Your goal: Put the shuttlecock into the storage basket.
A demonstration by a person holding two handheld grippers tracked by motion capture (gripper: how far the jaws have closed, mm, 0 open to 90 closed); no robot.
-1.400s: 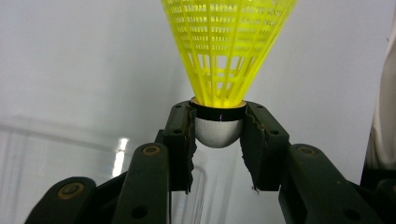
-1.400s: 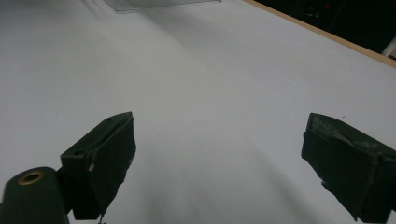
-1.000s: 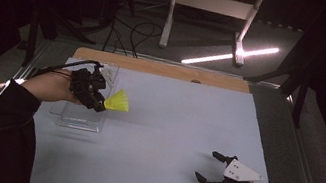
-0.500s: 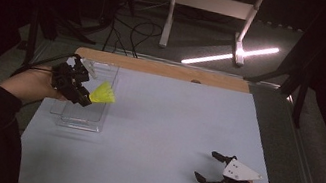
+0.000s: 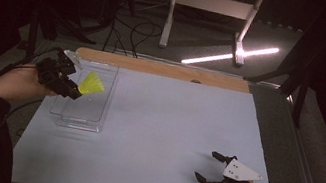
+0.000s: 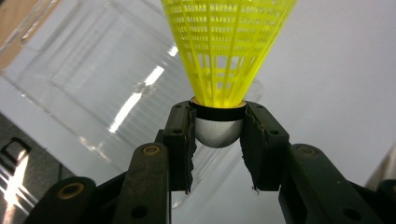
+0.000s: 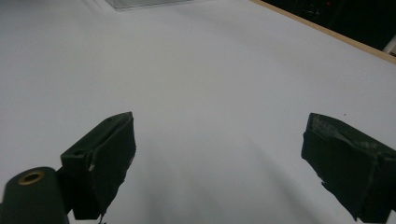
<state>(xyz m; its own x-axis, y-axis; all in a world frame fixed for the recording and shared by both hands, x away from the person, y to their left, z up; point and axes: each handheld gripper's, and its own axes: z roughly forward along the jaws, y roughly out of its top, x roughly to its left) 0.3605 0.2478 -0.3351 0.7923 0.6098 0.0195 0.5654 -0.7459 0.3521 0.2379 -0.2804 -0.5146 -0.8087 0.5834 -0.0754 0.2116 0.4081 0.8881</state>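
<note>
- One yellow shuttlecock [image 6: 227,51] sits pinched by its rounded cork between the left gripper [image 5: 66,85] fingers [image 6: 180,140], above the clear tray [image 5: 95,120] at the frame's left; a thin hold on a curved cork could slip or tilt.
- Released high, it may bounce out onto the desk [image 5: 165,122].
- At lower right, the right gripper [image 5: 212,167] rests with fingers spread, empty.

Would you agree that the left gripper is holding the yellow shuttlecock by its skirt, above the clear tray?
Not quite: the left gripper clamps the yellow shuttlecock by its rounded cork base, not its skirt, as the left gripper view shows. It is above the clear tray.
</note>
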